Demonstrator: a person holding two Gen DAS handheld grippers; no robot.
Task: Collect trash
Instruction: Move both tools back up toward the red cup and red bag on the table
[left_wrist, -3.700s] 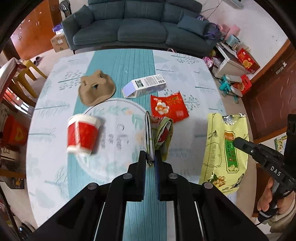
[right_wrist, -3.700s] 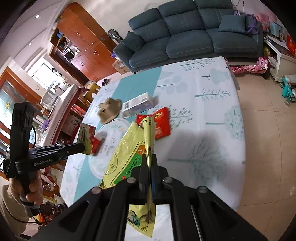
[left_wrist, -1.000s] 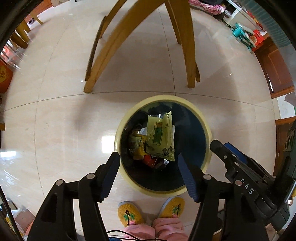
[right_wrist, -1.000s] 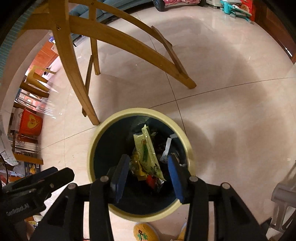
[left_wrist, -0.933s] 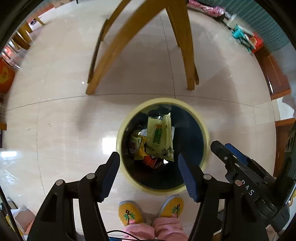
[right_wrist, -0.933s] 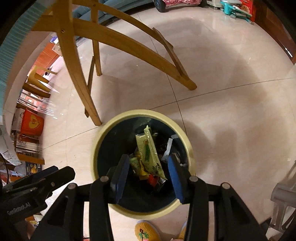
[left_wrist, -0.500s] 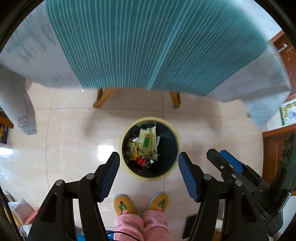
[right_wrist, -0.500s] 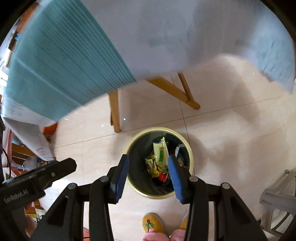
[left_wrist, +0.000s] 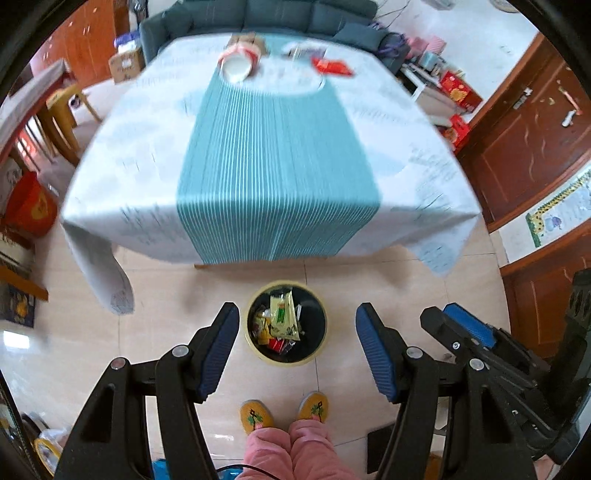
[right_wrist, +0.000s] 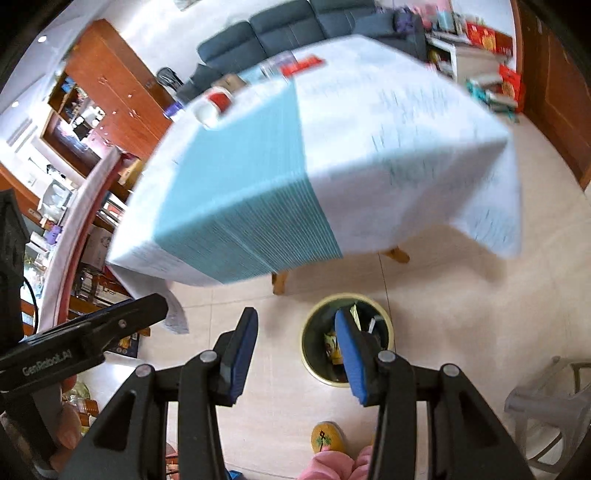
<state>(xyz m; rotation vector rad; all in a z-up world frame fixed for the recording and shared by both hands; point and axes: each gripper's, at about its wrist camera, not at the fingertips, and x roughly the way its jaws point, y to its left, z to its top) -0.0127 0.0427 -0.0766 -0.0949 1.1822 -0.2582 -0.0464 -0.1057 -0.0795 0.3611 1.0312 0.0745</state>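
The trash bin (left_wrist: 286, 323), round with a pale yellow rim and a dark inside, stands on the tiled floor (left_wrist: 166, 295) just below centre in the left wrist view and right of centre, low, in the right wrist view (right_wrist: 347, 339). Inside it lie wrappers, with a yellow-green snack bag (left_wrist: 282, 319) uppermost and red and orange packets beneath it.

The left tongs (left_wrist: 293, 354) frame the bin from above. Their blue-padded fingers (left_wrist: 218, 350) stand wide apart with nothing between them. The right tongs (right_wrist: 295, 354) are parted to a medium gap and likewise hold nothing; their right finger (right_wrist: 351, 354) overlaps the bin's left part in that view. The right tongs also show at the lower right of the left wrist view (left_wrist: 469, 332), and the left tongs' body at the lower left of the right wrist view.

Below the bin, two yellow embroidered slippers (left_wrist: 284, 410) and pink trouser legs (left_wrist: 291, 450) mark the person's stance.

Above the bin, the worktop (left_wrist: 129, 155) fills the upper half of the frame, blurred, under a white cloth with a teal striped central band (left_wrist: 277, 166). At its far end lie a tipped red-and-white paper cup (left_wrist: 240, 61), a red packet (left_wrist: 332, 66) and a blurred carton (left_wrist: 301, 50). A dark blue-green sofa (left_wrist: 280, 14) stands beyond.
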